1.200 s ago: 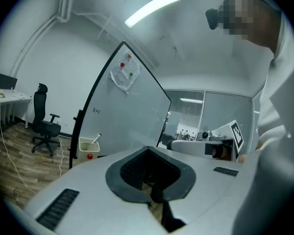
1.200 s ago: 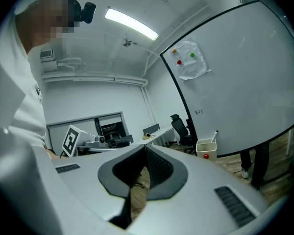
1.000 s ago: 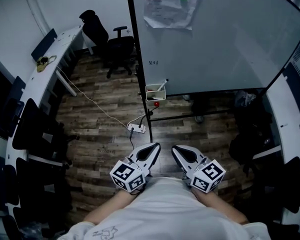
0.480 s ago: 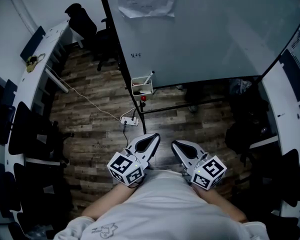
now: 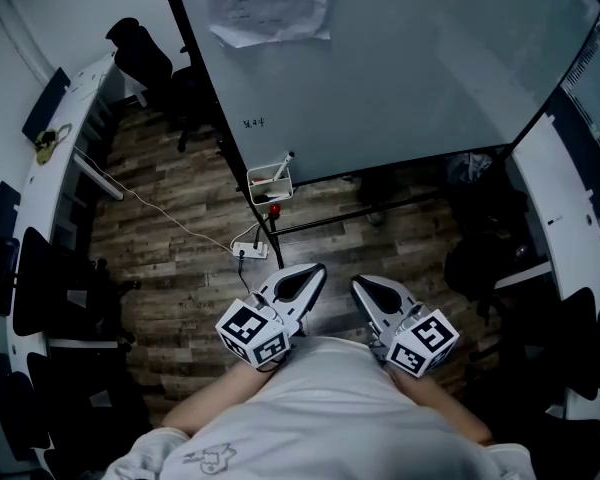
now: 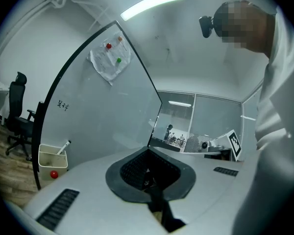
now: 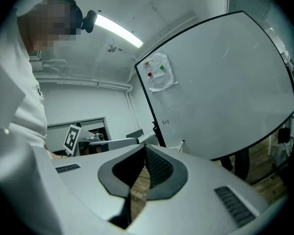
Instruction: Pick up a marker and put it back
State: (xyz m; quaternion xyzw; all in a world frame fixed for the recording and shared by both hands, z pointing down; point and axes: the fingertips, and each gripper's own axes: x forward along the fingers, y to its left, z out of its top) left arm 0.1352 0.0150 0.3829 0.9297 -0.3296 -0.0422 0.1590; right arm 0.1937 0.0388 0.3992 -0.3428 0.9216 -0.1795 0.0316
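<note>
A white marker (image 5: pixel 283 160) stands tip-up in a small white tray (image 5: pixel 268 183) fixed to the lower left edge of the whiteboard (image 5: pixel 410 68). Under the tray hangs a red ball (image 5: pixel 274 208). The marker (image 6: pixel 63 147) and tray (image 6: pixel 51 158) show at the left gripper view's lower left; in the right gripper view the marker (image 7: pixel 181 144) is small by the board's foot. My left gripper (image 5: pixel 313 274) and right gripper (image 5: pixel 362 285) are held side by side close to the person's chest, far from the tray. Both are shut and hold nothing.
A sheet of paper (image 5: pixel 270 3) is pinned to the board with magnets. A power strip (image 5: pixel 248 251) and its cable lie on the wood floor near the board's stand. An office chair (image 5: pixel 140 53) and a curved desk (image 5: pixel 70 138) are left; another desk (image 5: pixel 555 218) is right.
In the head view the whiteboard, tray and chair have slid left and up. Both grippers stay shut near the chest, nearly where they were.
</note>
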